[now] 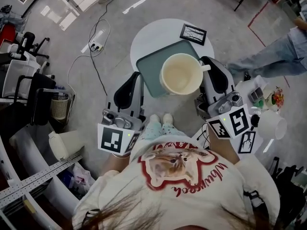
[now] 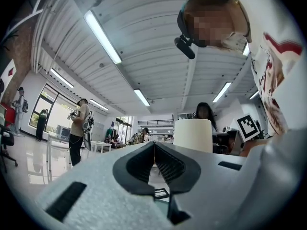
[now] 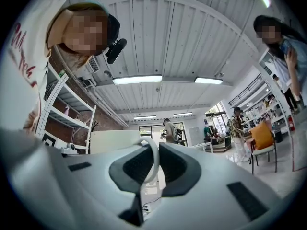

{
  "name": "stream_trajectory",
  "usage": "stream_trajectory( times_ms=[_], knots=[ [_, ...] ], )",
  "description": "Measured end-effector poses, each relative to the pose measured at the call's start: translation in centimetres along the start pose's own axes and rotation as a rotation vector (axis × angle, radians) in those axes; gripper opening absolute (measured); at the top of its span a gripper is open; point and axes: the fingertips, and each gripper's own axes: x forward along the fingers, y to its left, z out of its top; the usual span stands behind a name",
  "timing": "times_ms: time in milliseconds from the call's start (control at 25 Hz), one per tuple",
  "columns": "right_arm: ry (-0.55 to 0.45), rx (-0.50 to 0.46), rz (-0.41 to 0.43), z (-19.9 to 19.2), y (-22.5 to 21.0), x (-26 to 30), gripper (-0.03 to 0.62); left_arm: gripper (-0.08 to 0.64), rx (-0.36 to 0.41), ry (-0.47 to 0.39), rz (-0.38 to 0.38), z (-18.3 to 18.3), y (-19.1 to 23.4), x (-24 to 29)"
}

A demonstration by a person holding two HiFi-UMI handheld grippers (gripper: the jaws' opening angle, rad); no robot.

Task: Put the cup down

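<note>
Two grippers are up in front of the person. The right gripper (image 1: pixel 207 67) has its jaws pinched on the handle (image 3: pixel 154 157) of the cream cup (image 1: pixel 181 74), with the loop caught between the pads and the cup mouth up. From the head view the cup overlaps the right part of the grey-green tray (image 1: pixel 147 66) on the round white table (image 1: pixel 146 35); resting or raised, can't tell. The left gripper (image 1: pixel 136 75) has its jaws pressed together with nothing in them, seen by the tray's left edge. A framed card (image 1: pixel 193 34) lies on the table's far side.
</note>
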Motion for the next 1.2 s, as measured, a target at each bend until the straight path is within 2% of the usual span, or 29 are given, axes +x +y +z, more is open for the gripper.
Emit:
stream_trajectory(
  times_ms=[200, 760, 1040, 1200],
  knots=[
    [-0.009, -0.01, -0.026, -0.6, 0.5, 2.6, 0.051, 0.014, -0.004, 0.003, -0.018, -0.2, 3.1, 0.5],
    [-0.004, -0.016, -0.114, -1.9, -0.7, 2.1, 0.051, 0.014, -0.036, 0.014, -0.045, -2.3, 4.3, -0.1],
    [-0.052, -0.016, -0.112, -1.1, -1.3, 2.9, 0.051, 0.014, -0.04, 0.02, -0.047, -3.4, 4.3, -0.2],
    [-0.052, 0.008, -0.126, -2.5, -2.1, 3.0, 0.051, 0.014, -0.04, 0.033, -0.033, -4.6, 4.5, 0.1]
  ],
)
